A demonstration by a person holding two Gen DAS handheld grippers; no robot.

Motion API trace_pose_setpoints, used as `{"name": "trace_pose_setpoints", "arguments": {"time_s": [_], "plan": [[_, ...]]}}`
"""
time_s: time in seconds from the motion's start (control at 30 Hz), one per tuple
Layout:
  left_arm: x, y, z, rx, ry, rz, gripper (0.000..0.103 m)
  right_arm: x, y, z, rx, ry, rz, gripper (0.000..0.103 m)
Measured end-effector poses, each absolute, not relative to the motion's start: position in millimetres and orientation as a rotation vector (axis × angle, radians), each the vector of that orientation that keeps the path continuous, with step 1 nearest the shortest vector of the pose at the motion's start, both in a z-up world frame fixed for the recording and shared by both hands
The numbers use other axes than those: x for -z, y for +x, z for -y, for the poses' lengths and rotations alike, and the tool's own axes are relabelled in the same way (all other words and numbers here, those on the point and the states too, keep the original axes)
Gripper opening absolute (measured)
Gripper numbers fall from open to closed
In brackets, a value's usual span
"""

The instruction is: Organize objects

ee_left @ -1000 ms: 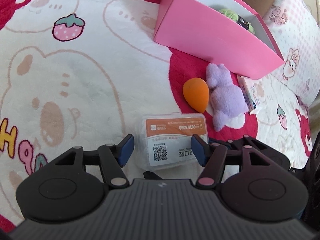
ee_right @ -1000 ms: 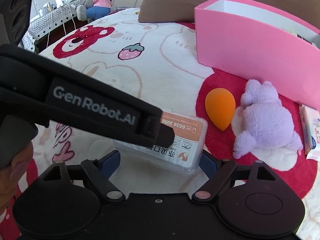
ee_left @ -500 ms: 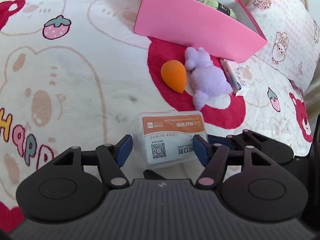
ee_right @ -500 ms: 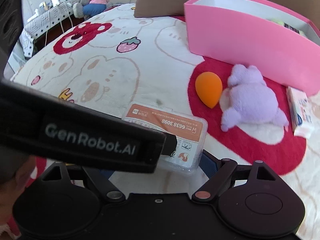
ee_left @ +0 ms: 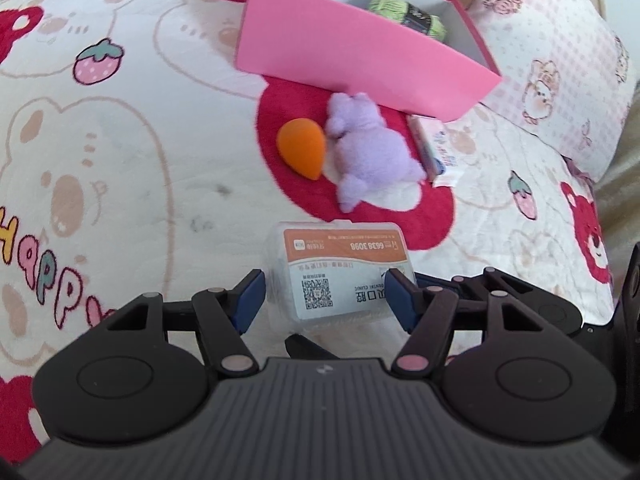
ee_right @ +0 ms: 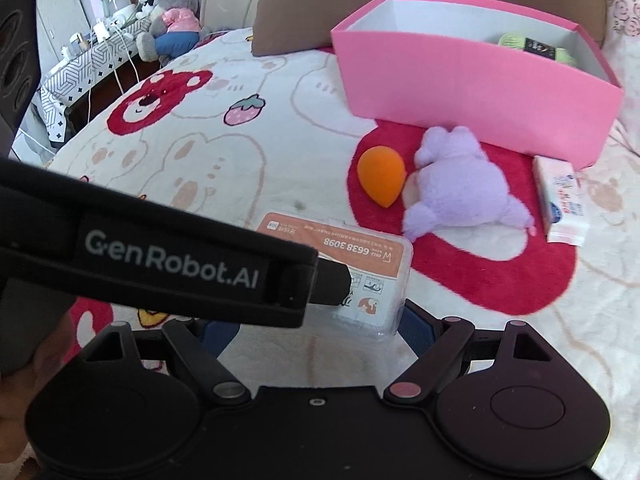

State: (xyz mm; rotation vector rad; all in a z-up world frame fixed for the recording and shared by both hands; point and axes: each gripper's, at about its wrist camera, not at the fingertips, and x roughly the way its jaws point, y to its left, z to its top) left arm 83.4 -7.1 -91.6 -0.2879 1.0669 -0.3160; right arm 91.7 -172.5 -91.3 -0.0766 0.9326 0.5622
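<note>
A clear plastic case with an orange and white label (ee_left: 340, 264) (ee_right: 360, 252) hangs above the blanket. My left gripper (ee_left: 325, 298) is shut on it, a blue pad on each side. My right gripper (ee_right: 316, 328) grips the same case from another side, its left pad partly hidden behind the left gripper's black finger (ee_right: 328, 280). Farther off stands an open pink box (ee_left: 340, 44) (ee_right: 472, 96) with a green yarn ball (ee_left: 408, 16) (ee_right: 532, 46) inside. An orange egg-shaped sponge (ee_left: 302, 146) (ee_right: 380, 176), a purple plush toy (ee_left: 368, 152) (ee_right: 460, 184) and a tissue packet (ee_left: 436, 152) (ee_right: 560, 200) lie before it.
Everything lies on a bed with a white and red cartoon-bear blanket (ee_left: 120, 160). A brown pillow (ee_right: 400, 4) stands behind the pink box and a pink checked pillow (ee_left: 560, 60) to its right. A side table with plush toys (ee_right: 168, 28) is at the far left.
Both grippers have risen and drawn back together with the case between them. The blanket, the pink box and the toys look smaller and farther, and the box's inside shows more.
</note>
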Motion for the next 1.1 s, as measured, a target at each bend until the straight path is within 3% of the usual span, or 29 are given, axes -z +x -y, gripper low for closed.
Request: {"name": "trace_pose_setpoints", "arguments": {"time_s": [1.1], "plan": [[-8.1,86.4,29.3,0.358,-0.285,-0.953,0.064,-8.1,95.8,200.7,-0.591,-0.2,-0.752,0.087]]}}
